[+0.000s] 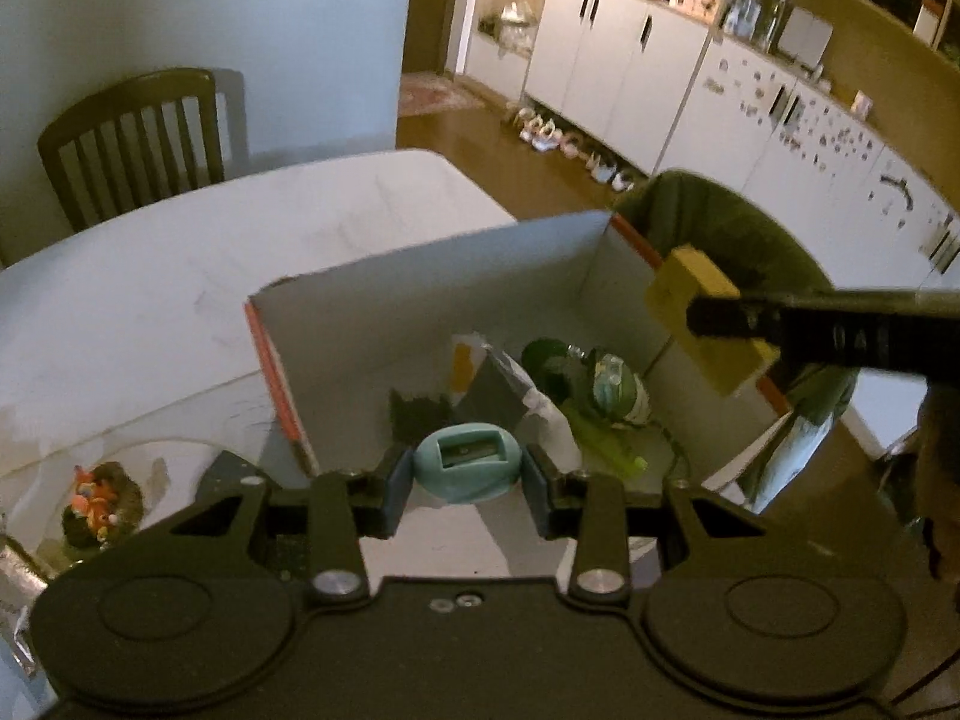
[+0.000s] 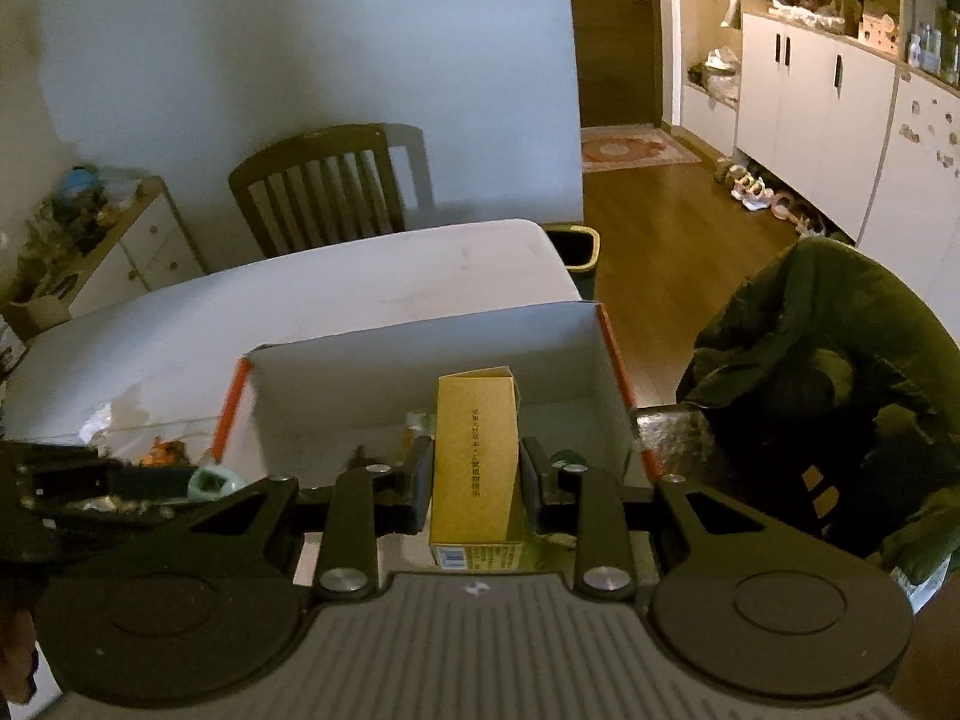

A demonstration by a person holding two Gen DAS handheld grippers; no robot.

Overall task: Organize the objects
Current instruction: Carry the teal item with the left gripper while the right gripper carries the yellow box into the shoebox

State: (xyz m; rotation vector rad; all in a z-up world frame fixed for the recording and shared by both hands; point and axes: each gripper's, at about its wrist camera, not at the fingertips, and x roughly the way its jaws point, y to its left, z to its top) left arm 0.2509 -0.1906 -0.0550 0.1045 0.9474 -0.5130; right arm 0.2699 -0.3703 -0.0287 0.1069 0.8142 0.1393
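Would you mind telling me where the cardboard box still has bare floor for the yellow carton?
The cardboard box has bare floor along its far wall and left wall. The near right part is crowded with a green bottle and papers. The right gripper holds the yellow carton.

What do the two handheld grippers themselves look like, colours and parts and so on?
Both are matte black plastic. The left gripper has blue-grey finger pads, silver pivot screws and two round discs on its body. The right gripper has dark pads and a grey ribbed top panel.

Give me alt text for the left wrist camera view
The left gripper grips a teal pencil sharpener over an open cardboard box already holding clutter. From the right, the right gripper holds a yellow carton above the box's far edge.
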